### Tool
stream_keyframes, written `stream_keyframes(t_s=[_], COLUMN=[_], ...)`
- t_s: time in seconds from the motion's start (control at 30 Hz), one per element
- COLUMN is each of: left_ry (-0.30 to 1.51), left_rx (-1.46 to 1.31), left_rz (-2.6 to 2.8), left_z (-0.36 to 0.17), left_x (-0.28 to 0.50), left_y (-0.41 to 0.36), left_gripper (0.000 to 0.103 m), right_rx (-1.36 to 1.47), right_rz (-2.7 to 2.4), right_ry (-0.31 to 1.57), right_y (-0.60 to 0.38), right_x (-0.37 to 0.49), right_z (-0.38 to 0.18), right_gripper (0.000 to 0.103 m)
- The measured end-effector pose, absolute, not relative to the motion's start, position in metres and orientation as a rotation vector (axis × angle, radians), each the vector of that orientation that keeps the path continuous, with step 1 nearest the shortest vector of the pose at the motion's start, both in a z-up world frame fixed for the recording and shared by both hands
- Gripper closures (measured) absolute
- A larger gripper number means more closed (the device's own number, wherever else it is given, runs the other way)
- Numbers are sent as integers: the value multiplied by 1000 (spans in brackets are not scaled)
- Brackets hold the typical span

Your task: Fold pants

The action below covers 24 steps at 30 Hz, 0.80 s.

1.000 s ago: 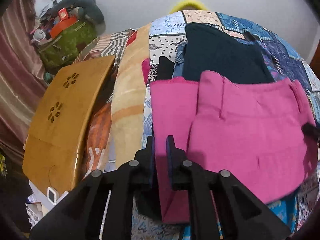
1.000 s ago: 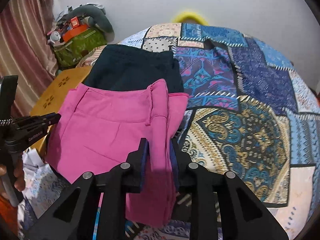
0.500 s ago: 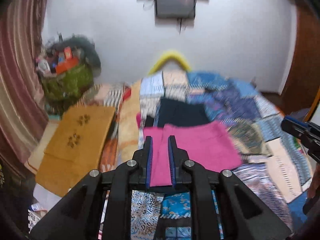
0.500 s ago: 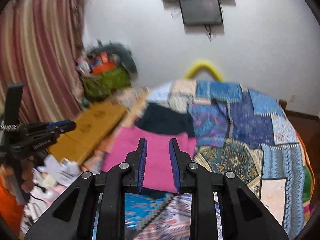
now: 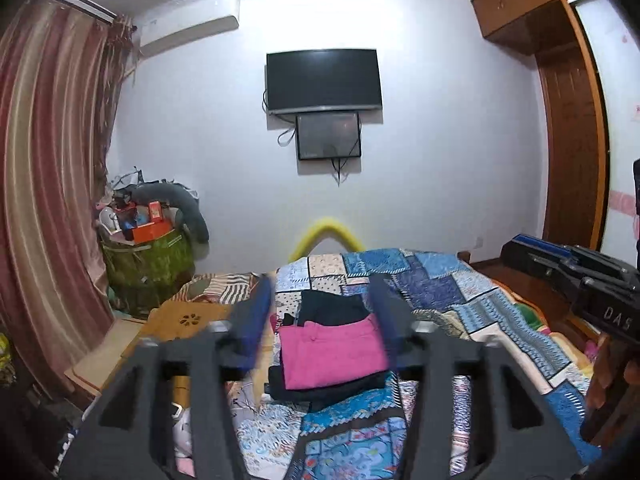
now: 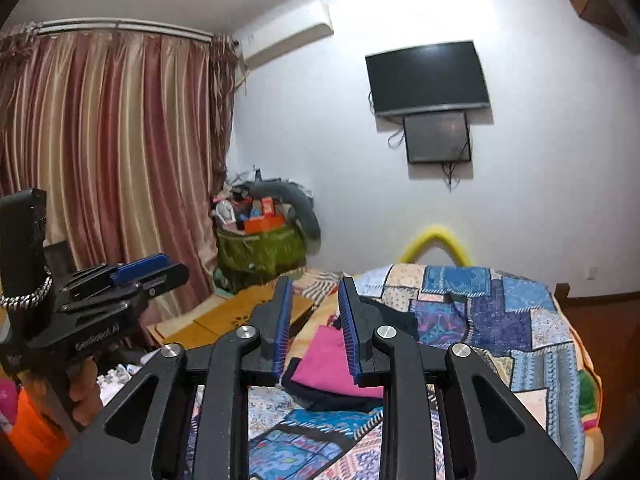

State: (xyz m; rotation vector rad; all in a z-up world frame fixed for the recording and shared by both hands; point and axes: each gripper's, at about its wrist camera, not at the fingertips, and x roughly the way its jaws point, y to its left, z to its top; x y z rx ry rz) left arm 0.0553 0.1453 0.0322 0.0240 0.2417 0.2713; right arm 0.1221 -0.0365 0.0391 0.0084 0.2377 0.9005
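left wrist view: left hand-held gripper (image 5: 322,320) is up in the air, jaws spreading, nothing between them; pink pants (image 5: 334,354) lie folded on a dark garment (image 5: 320,390) on the bed (image 5: 440,292)
right wrist view: right hand-held gripper (image 6: 312,330) jaws slightly apart and widening, also empty; pants sit on the quilt below

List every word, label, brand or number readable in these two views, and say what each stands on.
"DAS": white letters on the right gripper body, cut off at the picture's edge.
White lettering on the left gripper body: too blurred to read.
Boxes in the green basket: print too small to read.
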Motion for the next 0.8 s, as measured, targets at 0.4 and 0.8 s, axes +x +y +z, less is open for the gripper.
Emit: stream_keyframes(t_s=[0.4, 0.8], left_ry=[199, 196], left_rx=[-17, -16], left_rz=[279, 286], left_z=[30, 27], left_x=[9, 5], left_y=[127, 121], left_gripper=[2, 0], right_rx=[42, 29], right_rz=[751, 738], right_ry=[176, 195], right_y=[-61, -67], right_x=[92, 83], right_z=[33, 29], right_gripper=[0, 0])
